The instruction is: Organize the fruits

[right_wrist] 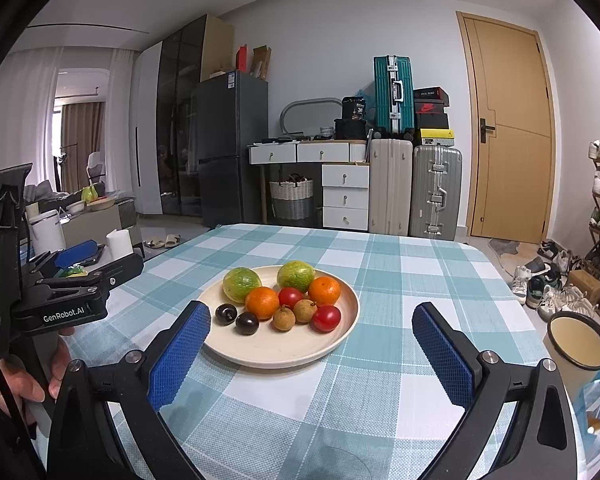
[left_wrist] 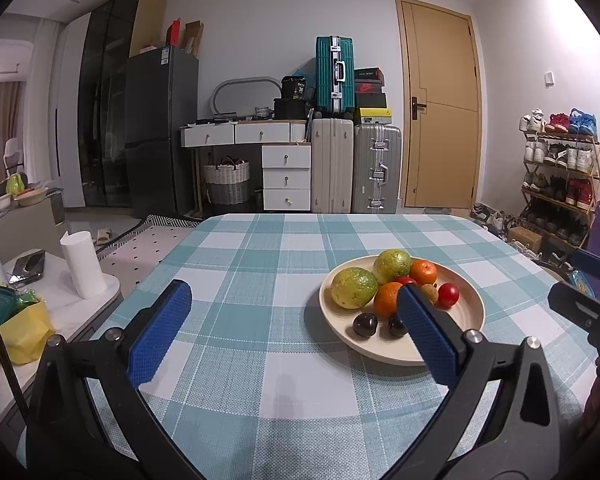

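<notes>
Both empty: left gripper [left_wrist: 292, 332] and right gripper [right_wrist: 312, 344] spread wide near the plate [right_wrist: 340, 344] mid-table. Fruits [right_wrist: 262, 302] look round, smooth, roll-prone, light; tomatoes soft. Pinch across widest part, gently.

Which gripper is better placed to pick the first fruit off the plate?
Right, probably. The right gripper is open and faces the plate almost centred between its fingers. The left gripper, also open, has the plate off to its right side.
</notes>
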`<state>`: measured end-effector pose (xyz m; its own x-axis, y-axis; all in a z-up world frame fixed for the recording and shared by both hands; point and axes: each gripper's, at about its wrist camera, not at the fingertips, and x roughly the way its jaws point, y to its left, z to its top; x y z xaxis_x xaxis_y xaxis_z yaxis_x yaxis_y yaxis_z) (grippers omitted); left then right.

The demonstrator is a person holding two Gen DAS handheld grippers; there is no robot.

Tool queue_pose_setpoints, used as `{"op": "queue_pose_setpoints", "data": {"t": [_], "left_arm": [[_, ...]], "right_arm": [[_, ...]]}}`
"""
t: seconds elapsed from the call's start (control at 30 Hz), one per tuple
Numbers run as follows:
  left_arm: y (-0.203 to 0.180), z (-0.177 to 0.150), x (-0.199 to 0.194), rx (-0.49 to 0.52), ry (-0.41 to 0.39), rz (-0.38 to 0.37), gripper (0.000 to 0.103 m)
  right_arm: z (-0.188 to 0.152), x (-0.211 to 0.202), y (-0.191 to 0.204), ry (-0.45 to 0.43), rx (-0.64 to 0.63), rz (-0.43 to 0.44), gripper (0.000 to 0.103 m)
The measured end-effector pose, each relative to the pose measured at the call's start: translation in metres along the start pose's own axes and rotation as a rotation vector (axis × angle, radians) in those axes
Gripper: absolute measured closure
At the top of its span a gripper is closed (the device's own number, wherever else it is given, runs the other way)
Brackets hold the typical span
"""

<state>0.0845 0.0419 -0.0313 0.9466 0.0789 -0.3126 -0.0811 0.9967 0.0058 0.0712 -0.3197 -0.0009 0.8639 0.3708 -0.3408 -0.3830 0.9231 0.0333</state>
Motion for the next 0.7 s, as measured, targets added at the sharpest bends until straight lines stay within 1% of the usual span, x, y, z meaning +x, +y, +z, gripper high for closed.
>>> {"op": "queue_pose_setpoints", "data": {"t": [0.7], "left_arm": [[0.0034, 0.0000, 0.0010, 0.005, 0.002, -0.007, 0.000]], "right_arm": [[-0.0018, 0.0001, -0.0013, 0.008, 0.004, 0.000, 0.000]]}}
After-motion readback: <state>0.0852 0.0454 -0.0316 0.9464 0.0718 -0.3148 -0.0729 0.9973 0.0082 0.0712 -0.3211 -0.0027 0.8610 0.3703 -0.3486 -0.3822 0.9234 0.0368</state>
